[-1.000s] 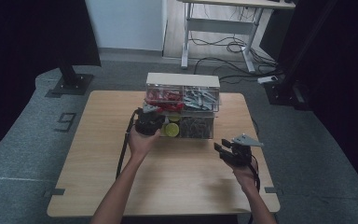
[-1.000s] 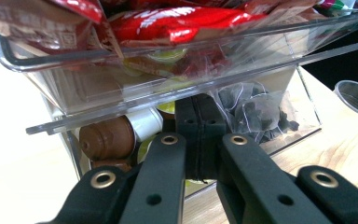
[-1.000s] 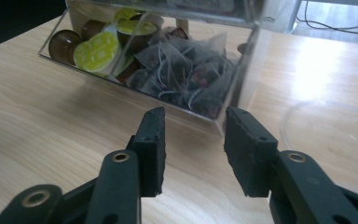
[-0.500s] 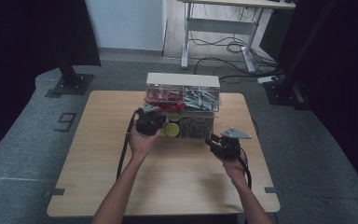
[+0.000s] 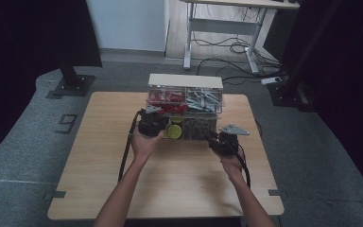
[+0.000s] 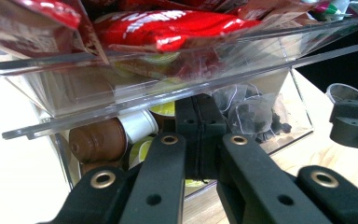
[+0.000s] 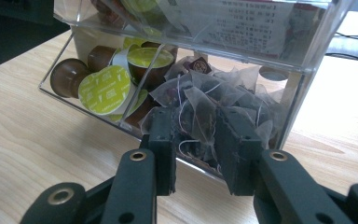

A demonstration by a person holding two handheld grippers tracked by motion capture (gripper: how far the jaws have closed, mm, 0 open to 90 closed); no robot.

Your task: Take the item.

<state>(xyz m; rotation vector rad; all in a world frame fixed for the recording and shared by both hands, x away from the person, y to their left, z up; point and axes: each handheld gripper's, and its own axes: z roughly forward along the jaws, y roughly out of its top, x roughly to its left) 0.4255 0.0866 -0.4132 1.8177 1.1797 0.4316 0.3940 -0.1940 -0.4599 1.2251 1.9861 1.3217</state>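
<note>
Wooden table (image 5: 123, 189) carries a clear two-tier organizer (image 5: 184, 106) at its far middle. Left gripper (image 6: 198, 140), jaws pressed together with nothing between them, sits at the organizer's lower front, just before the coffee pods (image 6: 105, 137). Right gripper (image 7: 193, 140), jaws parted and empty, faces the organizer's lower right bin, with the tea bags (image 7: 209, 102) just beyond the clear wall. Red packets (image 6: 177, 23) fill the tier above. Judging by this, nothing is picked yet; reaching in, gripping and lifting out a tea bag remain.
</note>
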